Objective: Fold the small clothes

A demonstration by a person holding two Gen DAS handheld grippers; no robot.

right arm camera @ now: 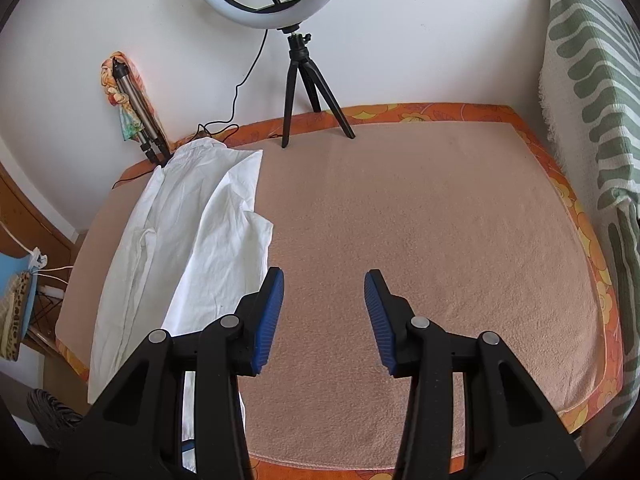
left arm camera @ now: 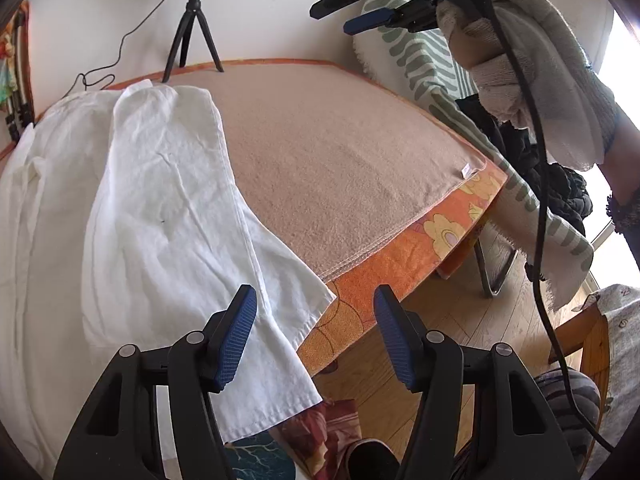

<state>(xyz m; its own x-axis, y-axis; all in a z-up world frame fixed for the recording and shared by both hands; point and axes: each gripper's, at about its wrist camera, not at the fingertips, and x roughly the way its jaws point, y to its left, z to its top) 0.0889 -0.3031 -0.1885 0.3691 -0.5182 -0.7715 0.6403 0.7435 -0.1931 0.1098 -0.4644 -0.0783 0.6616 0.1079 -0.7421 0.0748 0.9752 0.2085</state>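
On the left of the table lies the white garment, spread lengthwise from the far edge by the wall toward the near edge, where its lower end hangs over the side. It rests on the pink towel that covers the table, and the towel's middle and right are bare. The left gripper hovers at the garment's near right corner, its jaws apart and nothing between them; the cloth's hem lies just under and left of its left finger. The right gripper stands over the bare towel, jaws likewise parted and empty, with the garment just off to its left. The left gripper is the nearer one, so any next grasp on the long right edge likely falls to it, while the right must travel leftward.
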